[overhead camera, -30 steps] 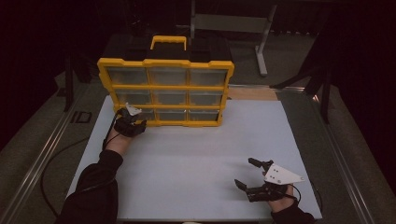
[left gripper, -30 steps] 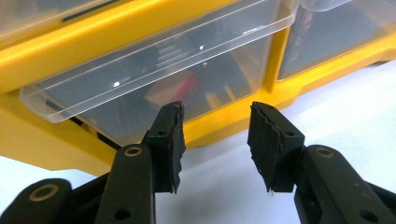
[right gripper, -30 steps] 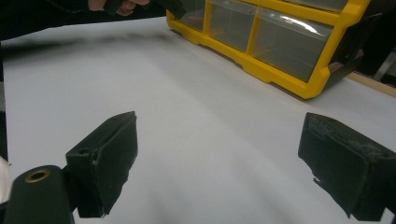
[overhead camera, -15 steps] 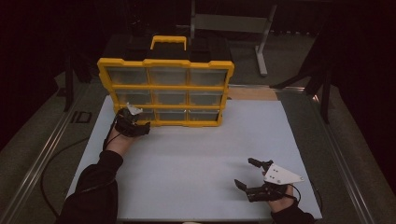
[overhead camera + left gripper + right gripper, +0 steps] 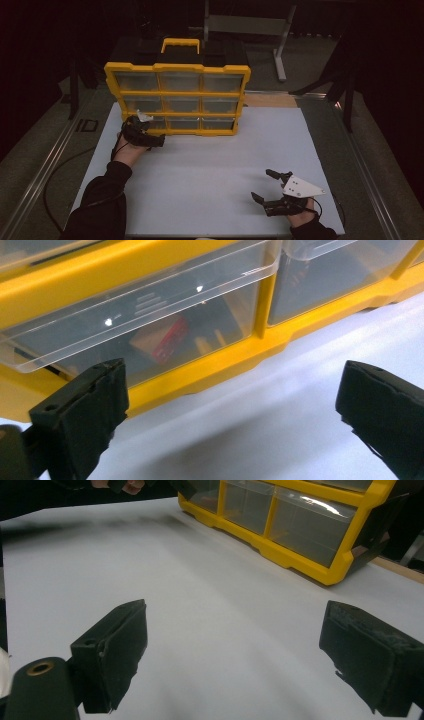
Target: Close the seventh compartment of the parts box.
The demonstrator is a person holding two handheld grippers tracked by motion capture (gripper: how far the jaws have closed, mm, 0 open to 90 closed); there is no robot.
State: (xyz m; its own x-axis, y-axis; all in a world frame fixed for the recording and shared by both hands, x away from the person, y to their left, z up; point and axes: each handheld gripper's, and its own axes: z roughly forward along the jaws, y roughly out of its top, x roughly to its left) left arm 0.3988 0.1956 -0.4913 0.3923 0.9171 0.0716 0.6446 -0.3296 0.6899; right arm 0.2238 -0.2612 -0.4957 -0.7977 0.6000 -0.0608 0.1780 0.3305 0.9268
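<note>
Dark surroundings frame a white surface (image 5: 210,165) in the high view, with a yellow drawer organizer (image 5: 177,97) standing upright at its far side. At the organizer's bottom-left drawer sits the left gripper (image 5: 150,140), its fingers just having opened, nothing between them. Near the right corner, the right gripper (image 5: 264,186) rests with fingers spread wide and empty.

From the left gripper view, the fingers (image 5: 85,410) stand far apart just before a clear drawer (image 5: 150,325) holding a red part (image 5: 167,340).

From the right gripper view, wide-open fingers (image 5: 115,645) hover over bare surface, the organizer (image 5: 300,530) well beyond.
</note>
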